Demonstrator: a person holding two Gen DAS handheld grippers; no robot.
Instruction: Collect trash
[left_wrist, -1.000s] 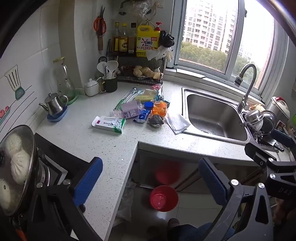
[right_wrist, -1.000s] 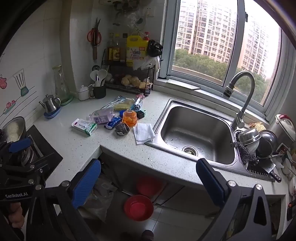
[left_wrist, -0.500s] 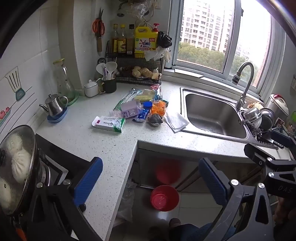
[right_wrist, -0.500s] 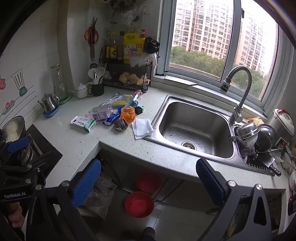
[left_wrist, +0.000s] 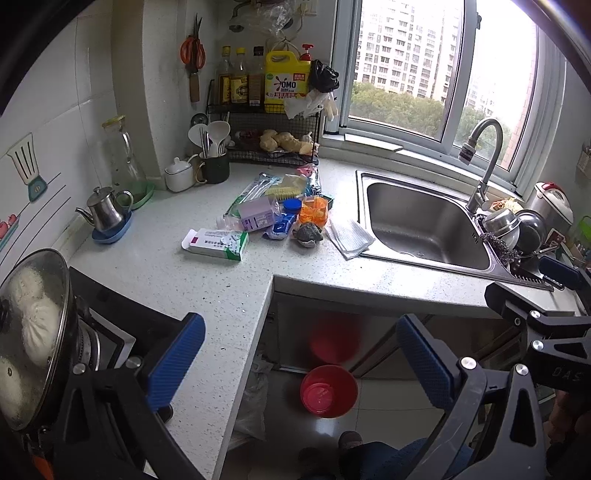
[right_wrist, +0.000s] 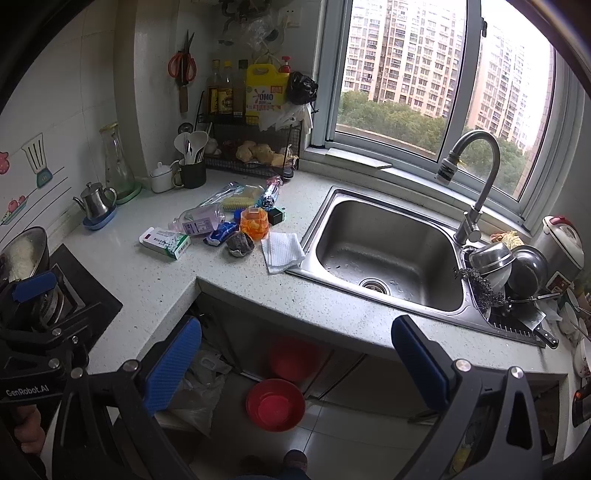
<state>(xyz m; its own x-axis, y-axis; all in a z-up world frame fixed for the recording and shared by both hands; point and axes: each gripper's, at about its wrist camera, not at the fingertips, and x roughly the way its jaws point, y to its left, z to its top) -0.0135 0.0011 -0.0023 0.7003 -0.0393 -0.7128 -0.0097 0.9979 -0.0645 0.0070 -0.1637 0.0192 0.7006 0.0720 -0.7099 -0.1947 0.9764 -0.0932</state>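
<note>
Kitchen daylight from the window falls on our speckled L-shaped counter, with the sink to the right and a stove at the left. On the floor below sits a red bin. Our trash pile lies mid-counter, well apart from both claws: a box, a bottle, an orange cup, a wrapper, a tissue. Our left claw and right claw both hang wide open, holding nothing. We judge the light tissue may slip from a grip, and the cup may tip if nudged.
</note>
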